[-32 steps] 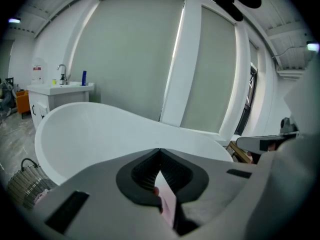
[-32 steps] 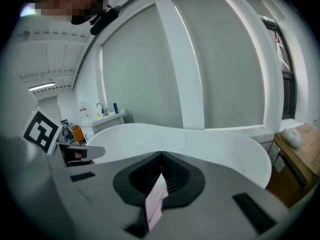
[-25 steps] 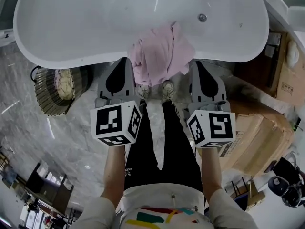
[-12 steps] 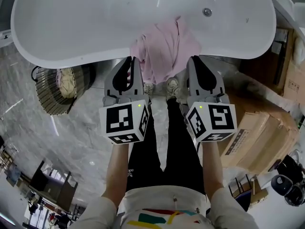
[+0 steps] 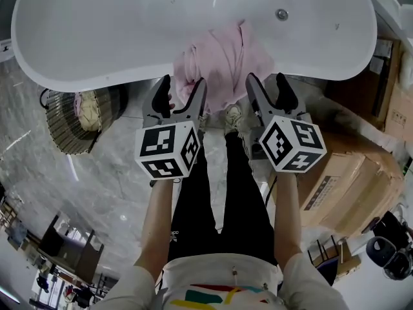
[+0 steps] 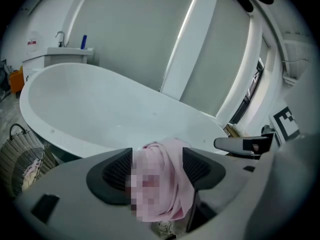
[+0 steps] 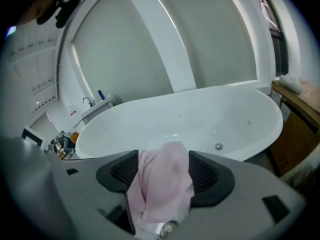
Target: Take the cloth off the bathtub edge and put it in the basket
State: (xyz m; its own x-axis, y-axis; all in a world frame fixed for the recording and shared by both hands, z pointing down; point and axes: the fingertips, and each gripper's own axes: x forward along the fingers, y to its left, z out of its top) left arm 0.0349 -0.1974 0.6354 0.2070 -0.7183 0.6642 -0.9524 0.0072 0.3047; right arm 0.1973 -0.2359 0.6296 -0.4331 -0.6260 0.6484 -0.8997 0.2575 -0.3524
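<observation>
Cloth (image 5: 222,63), pink, is draped over the near edge of the white bathtub (image 5: 97,50). At the left, the wicker basket (image 5: 61,134) is seen on the floor (image 5: 97,192). The left gripper (image 5: 181,88) is held at the cloth's left side, its jaws just opened wide, the cloth framed between them, unpressed. The right gripper (image 5: 266,82), at the cloth's right side, has likewise just been spread wide, nothing gripped.

The grey marble floor (image 5: 97,192) carries a white bathtub (image 5: 97,31), a wicker basket (image 5: 61,141) beside it, and cardboard boxes (image 5: 348,186)
</observation>
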